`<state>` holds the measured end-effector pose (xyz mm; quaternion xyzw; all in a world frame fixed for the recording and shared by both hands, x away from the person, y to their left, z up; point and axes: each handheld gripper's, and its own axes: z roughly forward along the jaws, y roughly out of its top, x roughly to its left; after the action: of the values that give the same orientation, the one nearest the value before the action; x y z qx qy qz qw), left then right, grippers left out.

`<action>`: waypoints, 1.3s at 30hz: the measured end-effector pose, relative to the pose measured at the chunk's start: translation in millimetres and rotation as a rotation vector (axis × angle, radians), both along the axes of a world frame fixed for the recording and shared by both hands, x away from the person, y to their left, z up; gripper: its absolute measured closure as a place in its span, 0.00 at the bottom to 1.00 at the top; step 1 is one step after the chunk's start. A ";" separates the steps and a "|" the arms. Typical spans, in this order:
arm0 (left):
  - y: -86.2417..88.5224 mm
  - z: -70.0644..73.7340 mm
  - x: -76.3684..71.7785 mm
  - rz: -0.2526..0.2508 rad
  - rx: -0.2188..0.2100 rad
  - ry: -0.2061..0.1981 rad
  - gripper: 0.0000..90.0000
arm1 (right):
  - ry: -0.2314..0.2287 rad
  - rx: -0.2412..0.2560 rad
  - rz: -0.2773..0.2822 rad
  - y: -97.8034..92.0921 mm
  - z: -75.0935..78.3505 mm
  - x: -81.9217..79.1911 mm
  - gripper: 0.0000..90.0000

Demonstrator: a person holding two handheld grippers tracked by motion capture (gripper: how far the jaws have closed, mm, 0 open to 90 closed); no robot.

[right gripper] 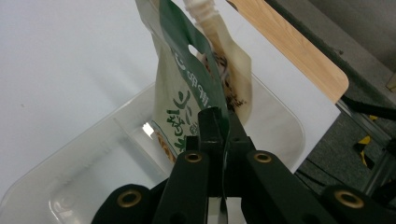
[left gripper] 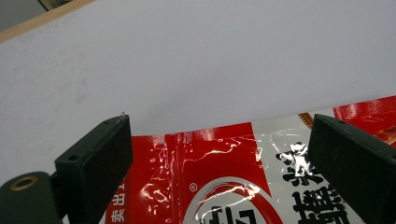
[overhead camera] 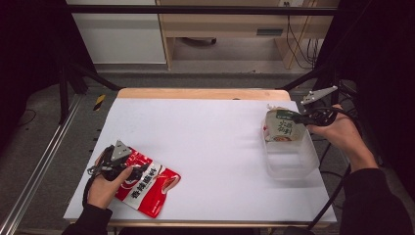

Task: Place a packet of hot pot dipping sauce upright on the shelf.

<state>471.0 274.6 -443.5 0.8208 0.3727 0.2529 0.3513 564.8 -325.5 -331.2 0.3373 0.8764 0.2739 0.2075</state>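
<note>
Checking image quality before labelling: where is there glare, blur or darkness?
Left gripper view: white glare streaks on the glossy red packet, near jaws soft. Right gripper view: green-and-cream pouch slightly blurred, as is the clear bin. High view: white table cover bright, both side edges dark.

Found white sheet [overhead camera: 210,142] laid flat over the table, reaching nearly to every edge. Noted strip of bare wooden table top [overhead camera: 203,93] left uncovered along the far side. Observed black bar [overhead camera: 195,10] running level across the top of the high view. Recorded light wooden desk [overhead camera: 225,24] beyond the table, beside white cabinet panel [overhead camera: 117,39]. Saw dark cables [overhead camera: 298,44] hanging at the desk's right end. Logged metal rail [overhead camera: 34,171] slanting along grey floor [overhead camera: 49,132] at left, with yellow-and-black marker [overhead camera: 99,102] near the table's far left corner.
</note>
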 end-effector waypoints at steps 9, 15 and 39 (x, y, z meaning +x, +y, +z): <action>0.2 0.0 0.0 0.001 0.000 0.003 0.08 | -0.001 0.021 -0.073 -10.1 -9.1 4.2 1.00; -0.5 -0.4 0.0 0.002 -0.003 0.003 0.08 | -0.017 0.025 -0.100 -11.4 -11.9 6.0 1.00; 1.2 0.7 -0.2 0.004 -0.002 0.001 0.08 | -0.064 0.027 -0.150 -7.7 -10.4 3.8 0.74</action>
<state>470.8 275.8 -442.8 0.8197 0.3749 0.2529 0.3516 568.5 -333.2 -341.6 0.3956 0.8379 0.2800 0.2510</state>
